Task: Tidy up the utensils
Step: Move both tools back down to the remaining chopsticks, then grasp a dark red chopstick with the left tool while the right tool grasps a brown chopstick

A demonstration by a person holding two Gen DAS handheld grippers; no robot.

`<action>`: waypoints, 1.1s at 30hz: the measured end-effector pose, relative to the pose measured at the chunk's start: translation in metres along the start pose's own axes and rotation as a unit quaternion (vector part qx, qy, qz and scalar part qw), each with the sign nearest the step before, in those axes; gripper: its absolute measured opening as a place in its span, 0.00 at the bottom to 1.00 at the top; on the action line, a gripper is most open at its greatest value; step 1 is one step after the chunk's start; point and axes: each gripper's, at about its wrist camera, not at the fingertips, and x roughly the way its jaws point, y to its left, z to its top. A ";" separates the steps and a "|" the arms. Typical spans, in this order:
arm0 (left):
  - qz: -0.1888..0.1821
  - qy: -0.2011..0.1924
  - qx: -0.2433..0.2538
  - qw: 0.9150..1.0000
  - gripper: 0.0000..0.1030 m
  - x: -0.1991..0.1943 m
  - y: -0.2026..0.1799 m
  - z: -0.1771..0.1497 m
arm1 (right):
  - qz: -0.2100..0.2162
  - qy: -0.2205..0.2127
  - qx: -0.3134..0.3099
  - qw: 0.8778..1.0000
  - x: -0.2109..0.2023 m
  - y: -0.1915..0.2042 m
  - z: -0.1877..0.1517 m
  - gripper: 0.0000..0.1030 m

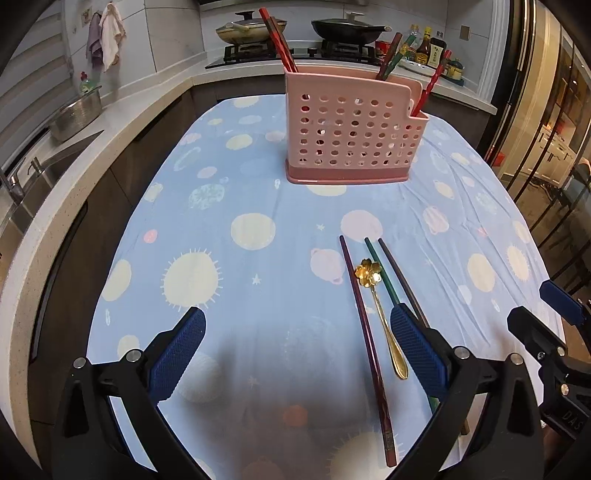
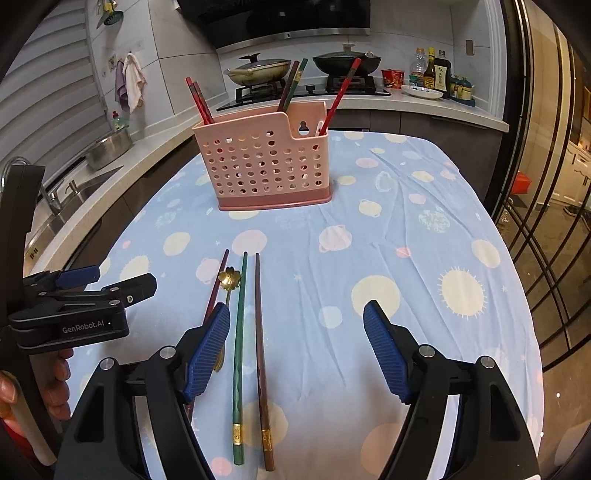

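A pink perforated utensil holder (image 1: 351, 133) (image 2: 267, 164) stands upright at the far middle of the table with several chopsticks in it. On the blue cloth lie a gold flower-headed spoon (image 1: 384, 317) (image 2: 229, 277), a purple chopstick (image 1: 364, 332) (image 2: 216, 286), a green chopstick (image 1: 382, 269) (image 2: 239, 347) and a brown chopstick (image 1: 400, 275) (image 2: 260, 350), side by side. My left gripper (image 1: 297, 321) is open and empty above the cloth, left of the utensils. My right gripper (image 2: 297, 317) is open and empty, with the green and brown chopsticks between its fingers.
The table (image 1: 229, 295) (image 2: 406, 229) wears a blue planet-print cloth. A counter with sink (image 1: 44, 173) runs along the left. A stove with pans (image 1: 295, 33) and sauce bottles (image 2: 436, 74) sit behind. A glass door (image 2: 546, 184) is at the right.
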 end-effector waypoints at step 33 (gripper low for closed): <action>0.018 -0.015 0.083 0.996 0.93 0.004 -0.037 -0.088 | 0.005 0.076 -0.028 0.997 0.020 0.009 -0.087 0.36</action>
